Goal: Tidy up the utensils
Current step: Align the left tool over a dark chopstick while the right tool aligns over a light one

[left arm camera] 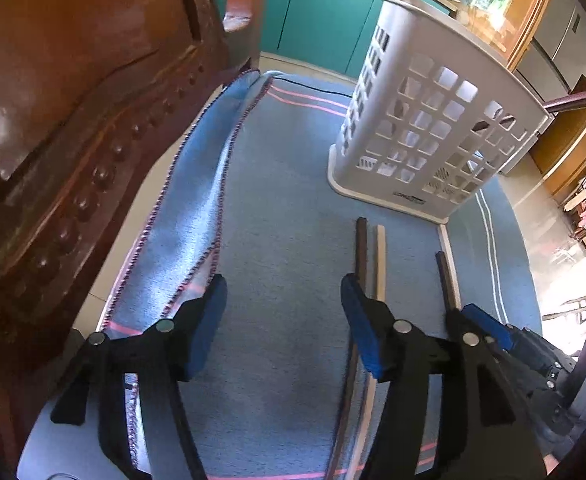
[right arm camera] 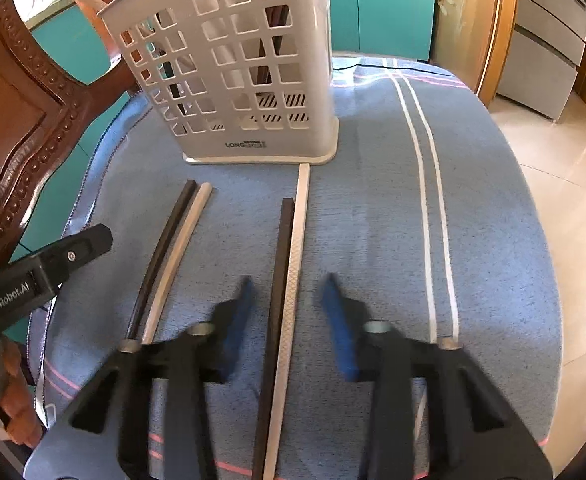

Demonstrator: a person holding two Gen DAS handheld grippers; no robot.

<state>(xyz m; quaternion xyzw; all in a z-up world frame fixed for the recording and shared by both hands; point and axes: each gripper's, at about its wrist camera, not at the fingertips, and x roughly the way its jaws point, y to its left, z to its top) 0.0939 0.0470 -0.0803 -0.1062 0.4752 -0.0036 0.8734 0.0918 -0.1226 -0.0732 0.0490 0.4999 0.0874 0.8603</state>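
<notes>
A blue terry cloth (right arm camera: 373, 208) with white and pink stripes covers the tabletop, beside a carved, studded wooden chair (left arm camera: 73, 128). A white plastic basket (right arm camera: 245, 64) with square lattice holes stands upright at the far side, a dark stick inside it. Four square-section chopsticks lie before it in two pairs: dark (right arm camera: 161, 248) beside pale (right arm camera: 181, 246), and dark (right arm camera: 279, 280) beside pale (right arm camera: 295, 280). The right hand-held gripper (right arm camera: 289, 312) hangs open, straddling the second pair. The left hand-held gripper (left arm camera: 285, 316) is open over bare cloth, the first pair beside its right finger.
</notes>
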